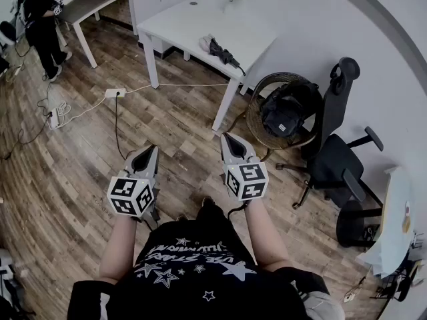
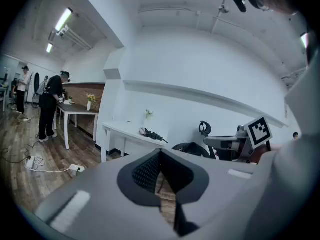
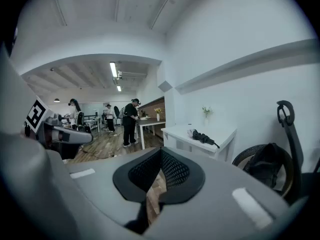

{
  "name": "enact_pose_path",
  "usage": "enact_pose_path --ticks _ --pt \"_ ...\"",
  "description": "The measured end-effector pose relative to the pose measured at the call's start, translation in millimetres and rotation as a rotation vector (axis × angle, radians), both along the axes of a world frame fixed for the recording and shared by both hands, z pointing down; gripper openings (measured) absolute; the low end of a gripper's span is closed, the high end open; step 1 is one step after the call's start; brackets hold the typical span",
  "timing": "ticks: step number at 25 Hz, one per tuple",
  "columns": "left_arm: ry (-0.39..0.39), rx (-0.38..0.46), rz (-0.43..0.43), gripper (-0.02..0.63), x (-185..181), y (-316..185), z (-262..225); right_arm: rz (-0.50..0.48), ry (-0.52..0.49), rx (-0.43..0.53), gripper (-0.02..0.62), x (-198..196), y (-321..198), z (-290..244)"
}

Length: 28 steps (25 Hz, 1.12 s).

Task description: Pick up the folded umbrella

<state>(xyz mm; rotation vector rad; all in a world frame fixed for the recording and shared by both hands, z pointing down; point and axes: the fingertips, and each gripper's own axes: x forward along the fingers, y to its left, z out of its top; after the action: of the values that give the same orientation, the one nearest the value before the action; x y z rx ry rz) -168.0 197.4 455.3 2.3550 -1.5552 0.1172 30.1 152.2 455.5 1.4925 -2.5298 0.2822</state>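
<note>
- Left gripper point(image 1: 152, 149): jaws together, nothing between them. It is carried over the wooden floor point(image 1: 80, 172), judged a travel posture.
- Folded umbrella point(image 1: 223, 52): lies on the white tabletop point(image 1: 180, 25) ahead, well apart from both grippers.
- Right gripper point(image 1: 231, 139): jaws together, empty, aimed toward the umbrella.
- Writing: the shirt point(image 1: 193, 262) print is inverted and unreadable.

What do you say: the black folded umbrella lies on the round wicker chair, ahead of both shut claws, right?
No. The head view shows the black folded umbrella lying on the white rectangular table, ahead of the left claw and right claw, both shut.
</note>
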Motion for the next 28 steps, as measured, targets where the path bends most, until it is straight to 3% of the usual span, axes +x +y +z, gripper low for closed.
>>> enact_pose_path --ticks 19,28 --pt "0.006 -0.027 0.013 0.001 5.1 20.2 11.8 0.022 -0.034 -0.031 0.015 4.7 24.3 11.0" --pt "0.013 -0.06 0.014 0.0 7.5 7.6 27.7 0.058 -0.043 -0.041 0.015 20.9 13.5 19.4"
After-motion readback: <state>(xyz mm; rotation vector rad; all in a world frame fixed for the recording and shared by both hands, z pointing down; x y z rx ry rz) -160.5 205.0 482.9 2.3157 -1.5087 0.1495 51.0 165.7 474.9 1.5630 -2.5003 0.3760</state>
